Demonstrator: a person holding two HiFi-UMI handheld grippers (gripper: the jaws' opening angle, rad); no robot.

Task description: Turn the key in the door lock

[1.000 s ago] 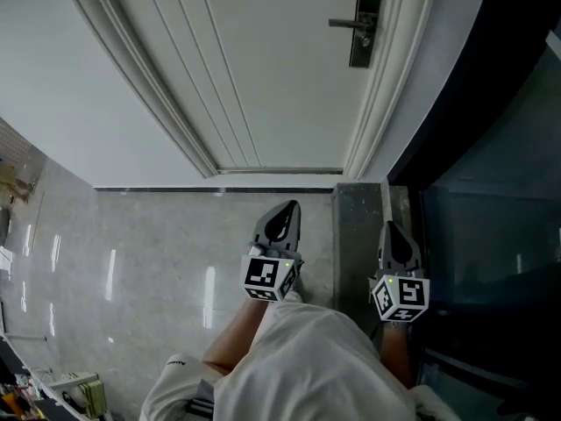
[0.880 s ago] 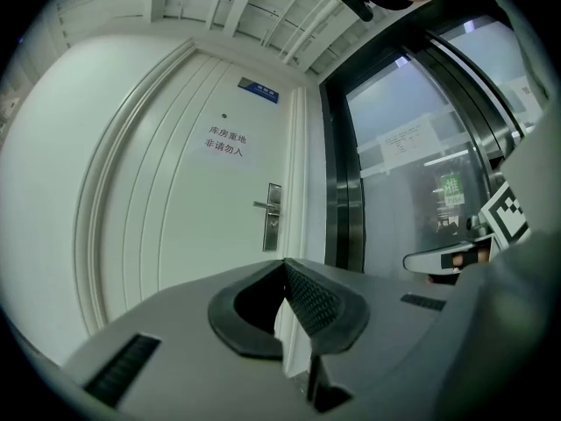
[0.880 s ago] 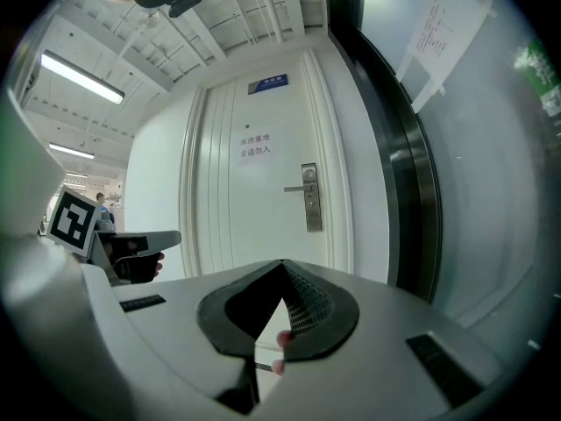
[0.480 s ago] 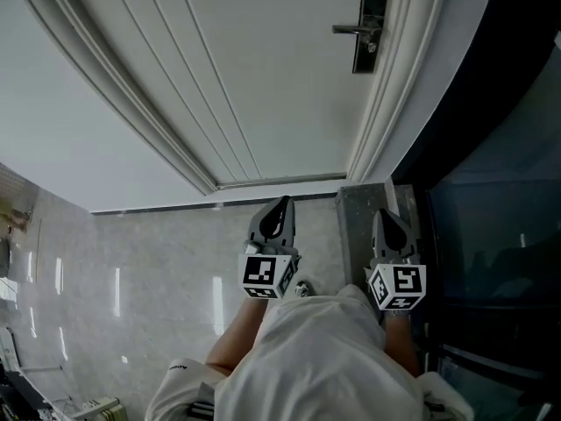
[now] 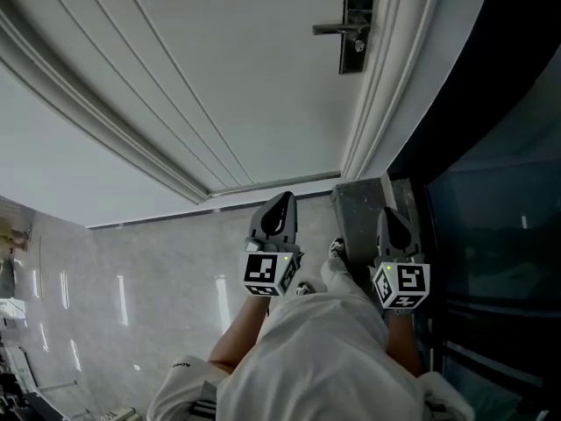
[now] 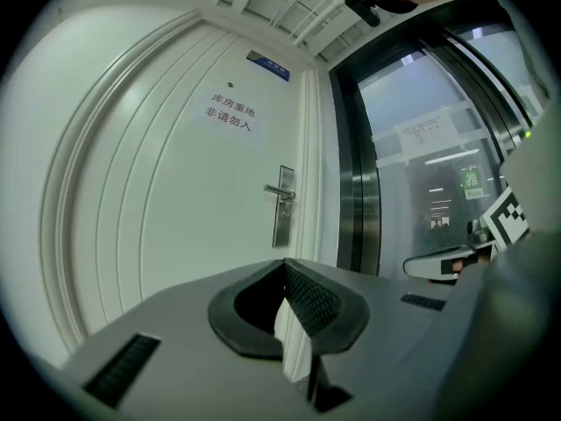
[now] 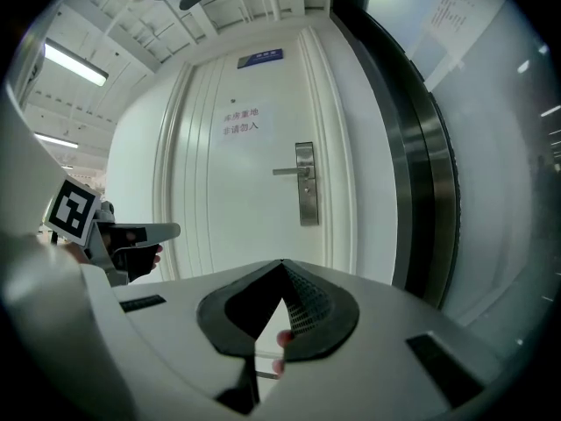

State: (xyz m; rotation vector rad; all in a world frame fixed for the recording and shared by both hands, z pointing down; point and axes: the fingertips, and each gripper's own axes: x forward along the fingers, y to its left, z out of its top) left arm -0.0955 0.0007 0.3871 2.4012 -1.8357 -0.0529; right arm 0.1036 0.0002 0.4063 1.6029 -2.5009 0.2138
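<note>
White panelled door (image 5: 219,77) stands ahead of both hands. The left gripper (image 5: 280,210) points at it from well back, jaws pressed together with nothing between them. The metal door lock (image 5: 355,24), with its lever handle, sits ahead of and higher than both pairs of jaws, well apart from them. The right gripper (image 5: 393,224) is likewise closed and empty, next to dark glass (image 5: 491,200).

a corridor in an office or institutional building: a white panelled door (image 5: 219,77) with a blue room plate (image 7: 259,59) and a printed paper notice (image 7: 240,122) (chinese characters), polished stone floor (image 5: 158,274), steel-framed glass wall (image 6: 421,147), strip lights (image 7: 74,64) overhead.
</note>
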